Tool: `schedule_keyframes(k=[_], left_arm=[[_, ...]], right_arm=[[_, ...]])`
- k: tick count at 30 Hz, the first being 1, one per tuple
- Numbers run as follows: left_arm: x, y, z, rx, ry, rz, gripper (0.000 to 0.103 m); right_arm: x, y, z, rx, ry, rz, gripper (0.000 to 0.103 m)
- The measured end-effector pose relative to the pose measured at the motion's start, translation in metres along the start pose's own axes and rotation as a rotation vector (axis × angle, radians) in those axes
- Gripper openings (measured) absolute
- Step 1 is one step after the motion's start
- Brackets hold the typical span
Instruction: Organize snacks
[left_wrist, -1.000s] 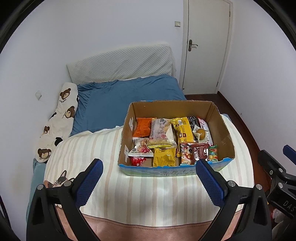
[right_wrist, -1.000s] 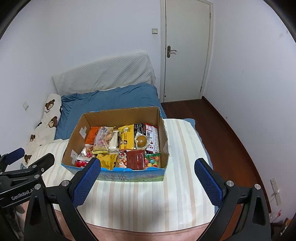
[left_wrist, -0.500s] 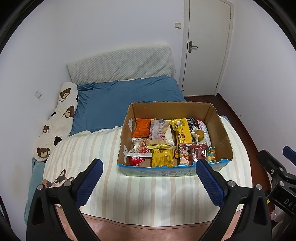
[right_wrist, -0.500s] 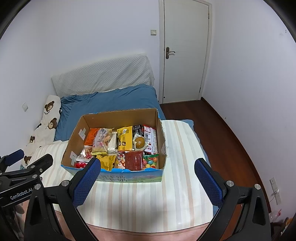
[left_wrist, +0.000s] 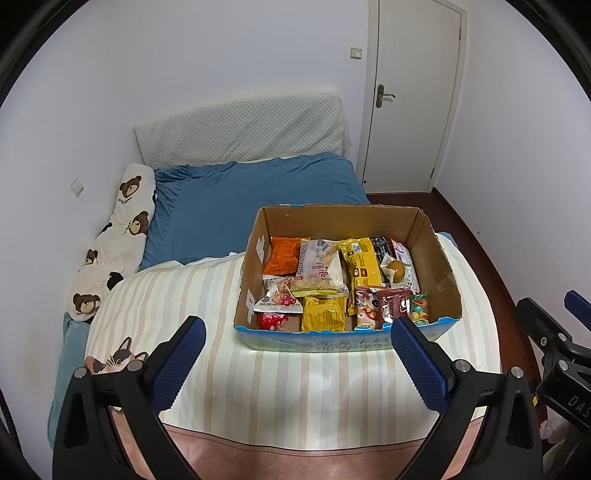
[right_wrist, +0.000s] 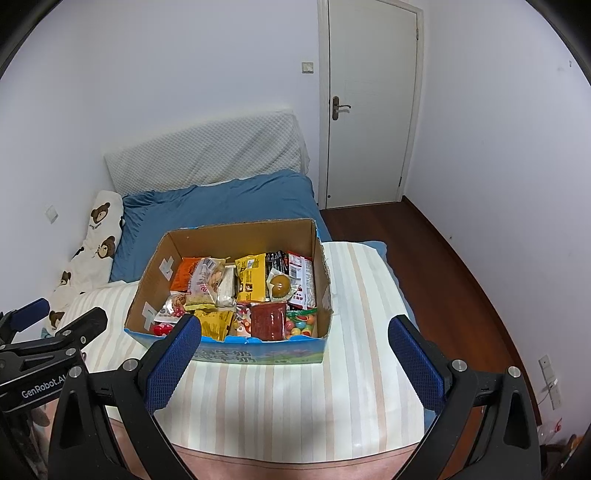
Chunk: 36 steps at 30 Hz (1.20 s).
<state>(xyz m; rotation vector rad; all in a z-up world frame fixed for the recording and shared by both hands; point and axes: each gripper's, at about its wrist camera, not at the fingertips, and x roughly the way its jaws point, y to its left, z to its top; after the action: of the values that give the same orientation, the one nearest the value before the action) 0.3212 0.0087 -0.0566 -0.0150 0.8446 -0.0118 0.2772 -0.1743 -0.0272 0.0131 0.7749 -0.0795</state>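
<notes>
A cardboard box (left_wrist: 437, 258) with a blue printed front stands on the striped blanket (left_wrist: 177, 295); it also shows in the right wrist view (right_wrist: 155, 273). It holds several snack packets: an orange bag (left_wrist: 285, 254), a yellow bag (left_wrist: 364, 266), a dark red packet (left_wrist: 395, 304), a round bun in clear wrap (right_wrist: 279, 284). My left gripper (left_wrist: 298, 356) is open and empty, held back from the box's front. My right gripper (right_wrist: 294, 356) is open and empty, at the same distance.
The bed has a blue sheet (left_wrist: 255, 206), a bear-print pillow (left_wrist: 118, 236) along the left wall and a white padded headboard (left_wrist: 240, 129). A closed white door (right_wrist: 369, 110) and dark wood floor (right_wrist: 443, 273) lie to the right.
Both grippers have drawn back and up a little, so the box sits slightly farther off. Both stay open. Nothing in the box has moved.
</notes>
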Motion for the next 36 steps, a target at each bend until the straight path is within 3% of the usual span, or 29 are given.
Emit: schedule_keyframes(k=[36], left_arm=[[-0.0065,-0.0009,-0.0054,-0.026,-0.011,0.019,0.103]], right_arm=[[-0.0053,-0.0038,-0.0049,0.002,-0.003,-0.009,0.103]])
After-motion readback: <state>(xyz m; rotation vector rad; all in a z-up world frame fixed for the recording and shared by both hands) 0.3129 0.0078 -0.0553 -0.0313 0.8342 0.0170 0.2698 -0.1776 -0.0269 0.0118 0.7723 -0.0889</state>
